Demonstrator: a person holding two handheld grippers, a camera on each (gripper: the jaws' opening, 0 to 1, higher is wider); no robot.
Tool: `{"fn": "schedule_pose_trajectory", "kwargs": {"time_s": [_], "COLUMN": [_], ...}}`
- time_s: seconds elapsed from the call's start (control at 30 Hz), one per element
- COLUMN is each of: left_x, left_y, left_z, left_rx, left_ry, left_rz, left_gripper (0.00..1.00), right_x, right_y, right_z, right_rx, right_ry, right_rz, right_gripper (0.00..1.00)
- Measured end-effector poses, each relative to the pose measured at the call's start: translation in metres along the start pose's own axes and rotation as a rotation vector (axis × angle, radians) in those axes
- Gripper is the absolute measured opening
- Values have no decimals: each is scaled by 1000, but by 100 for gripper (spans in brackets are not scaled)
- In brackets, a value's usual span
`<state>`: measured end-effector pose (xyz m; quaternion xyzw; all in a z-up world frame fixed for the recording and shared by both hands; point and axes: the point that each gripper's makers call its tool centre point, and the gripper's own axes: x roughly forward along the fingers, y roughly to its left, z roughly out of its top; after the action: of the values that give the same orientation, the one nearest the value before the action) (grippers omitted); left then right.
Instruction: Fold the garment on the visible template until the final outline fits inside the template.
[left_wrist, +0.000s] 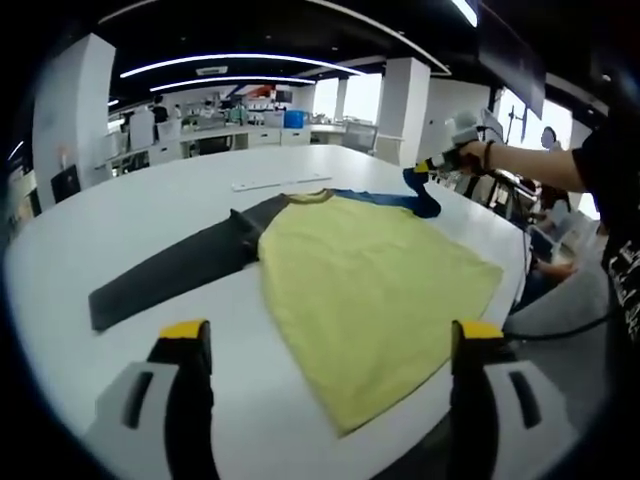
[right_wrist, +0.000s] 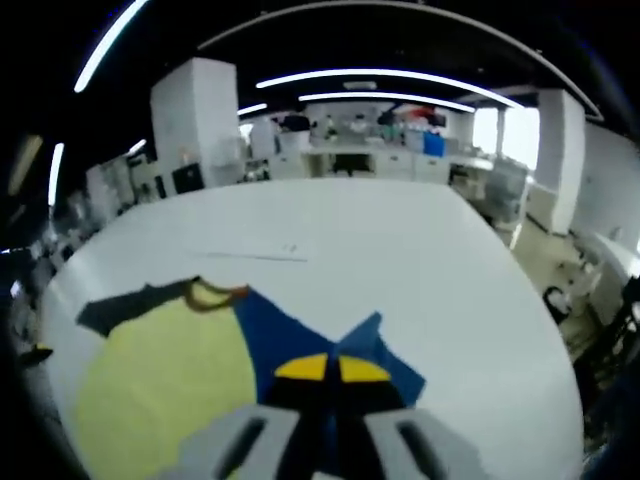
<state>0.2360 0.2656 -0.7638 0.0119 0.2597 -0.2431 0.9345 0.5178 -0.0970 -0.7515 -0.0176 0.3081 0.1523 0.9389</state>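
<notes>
While my right gripper (right_wrist: 332, 372) is closed on the blue sleeve (right_wrist: 300, 345) of the garment (left_wrist: 370, 290), I judge that I am in the step of folding this sleeve inward. The garment lies spread flat on the white desk (left_wrist: 120, 230) — yellow body, a dark grey sleeve (left_wrist: 175, 270) stretched out to the other side, the collar (right_wrist: 215, 293) pointing away from me. In the left gripper view I see the right gripper (left_wrist: 432, 165) at the far corner, with the blue cloth hanging from it. My left gripper (left_wrist: 330, 345) is open and holds nothing; it hovers above the hem. I cannot make out the template. The next move, I think, calls for carrying the blue sleeve over the yellow body and laying it flat — without dragging the whole garment along.
</notes>
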Motion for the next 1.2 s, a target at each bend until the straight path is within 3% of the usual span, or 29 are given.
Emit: {"fn": "schedule_pose_trajectory", "kwargs": {"time_s": [0.47,1.2], "left_x": [-2,2], "left_y": [0,4], "left_z": [-4,-6], "left_rx": [-9,-23], "left_ry": [2,5], "left_rz": [12,5], "left_gripper": [97,98], "right_x": [13,35], "right_y": [52,138], "right_z": [22,40], "right_rx": [-48,-115], "right_ry": [2,17], "right_rz": [84,196], "right_gripper": [0,0]}}
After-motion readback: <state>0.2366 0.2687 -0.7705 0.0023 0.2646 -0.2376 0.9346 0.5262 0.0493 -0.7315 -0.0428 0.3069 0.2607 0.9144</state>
